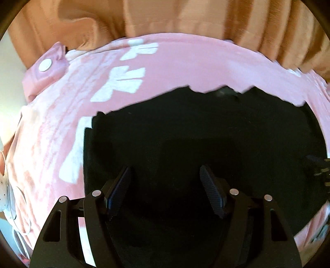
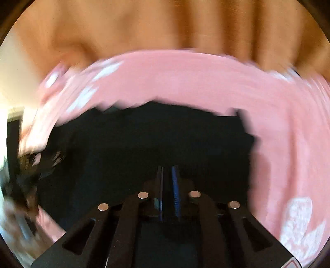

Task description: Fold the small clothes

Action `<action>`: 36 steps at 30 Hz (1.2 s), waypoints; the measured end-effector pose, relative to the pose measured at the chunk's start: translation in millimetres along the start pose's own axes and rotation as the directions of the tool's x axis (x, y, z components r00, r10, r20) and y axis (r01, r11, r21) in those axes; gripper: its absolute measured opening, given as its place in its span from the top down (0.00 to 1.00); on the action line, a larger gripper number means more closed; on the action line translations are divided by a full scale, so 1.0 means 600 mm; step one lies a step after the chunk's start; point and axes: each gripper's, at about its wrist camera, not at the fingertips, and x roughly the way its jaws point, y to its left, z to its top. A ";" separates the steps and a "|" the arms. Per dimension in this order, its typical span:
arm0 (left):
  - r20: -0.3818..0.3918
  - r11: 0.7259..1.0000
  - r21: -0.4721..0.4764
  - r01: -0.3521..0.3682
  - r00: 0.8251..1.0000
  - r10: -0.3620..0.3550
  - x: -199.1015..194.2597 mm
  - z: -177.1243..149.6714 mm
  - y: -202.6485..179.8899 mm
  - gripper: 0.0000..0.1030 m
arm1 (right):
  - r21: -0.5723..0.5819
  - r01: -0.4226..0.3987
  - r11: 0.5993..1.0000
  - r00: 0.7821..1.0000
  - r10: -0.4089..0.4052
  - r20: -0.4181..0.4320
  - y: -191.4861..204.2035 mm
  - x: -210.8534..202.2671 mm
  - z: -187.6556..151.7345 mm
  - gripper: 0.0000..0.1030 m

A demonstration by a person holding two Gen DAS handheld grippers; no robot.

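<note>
A black garment (image 1: 206, 134) lies spread flat on a pink bed cover with white patterns (image 1: 185, 61). My left gripper (image 1: 165, 168) hovers over the near part of the garment, fingers wide open with nothing between them. In the blurred right wrist view the same black garment (image 2: 144, 140) fills the middle on the pink cover (image 2: 185, 78). My right gripper (image 2: 168, 168) is over the garment with its fingers drawn together, shut. The blur hides whether any black fabric is pinched between them.
An orange-brown curtain (image 1: 185, 16) hangs behind the bed's far edge. A pink pillow with a white round patch (image 1: 45, 66) lies at the far left corner. A white cable and device (image 1: 6, 195) lie at the left edge.
</note>
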 end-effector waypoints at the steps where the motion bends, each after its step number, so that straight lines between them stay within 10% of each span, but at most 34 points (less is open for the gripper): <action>1: -0.004 1.000 0.011 -0.005 1.000 0.005 -0.001 -0.007 0.001 0.34 | -0.069 0.035 0.997 0.999 -0.038 -0.038 0.018 0.015 -0.011 0.98; 5: -0.030 1.000 -0.008 -0.010 1.000 0.010 -0.010 -0.048 0.055 0.32 | 0.030 0.062 0.998 0.994 -0.059 -0.095 -0.073 0.015 -0.035 1.00; 10: -0.103 0.990 -0.140 -0.016 0.995 0.002 -0.012 -0.099 0.141 0.23 | 0.230 0.345 0.910 0.936 -0.318 -0.150 -0.218 -0.039 -0.074 0.90; 14: -0.080 0.965 -0.259 0.025 0.996 -0.048 -0.044 -0.141 0.164 0.26 | 0.237 0.146 0.960 0.989 -0.148 -0.010 -0.169 -0.096 -0.071 0.87; 19: -0.065 0.983 -0.180 0.030 0.997 -0.042 -0.042 -0.185 0.112 0.22 | -0.015 -0.125 0.992 0.991 0.124 -0.060 0.025 -0.066 -0.097 0.88; 23: -0.075 0.986 -0.164 0.019 0.997 -0.031 -0.041 -0.190 0.128 0.21 | -0.187 -0.054 0.981 0.983 0.019 -0.183 0.078 -0.003 -0.148 1.00; 29: -0.090 0.957 -0.290 0.036 0.994 -0.064 -0.051 -0.203 0.182 0.22 | 0.052 0.214 0.976 0.962 -0.201 -0.184 -0.095 -0.048 -0.151 0.99; 36: -0.047 0.892 -0.415 0.179 0.975 -0.217 -0.039 -0.137 0.168 0.21 | 0.080 -0.054 0.995 0.998 0.055 -0.012 -0.017 -0.090 -0.081 0.85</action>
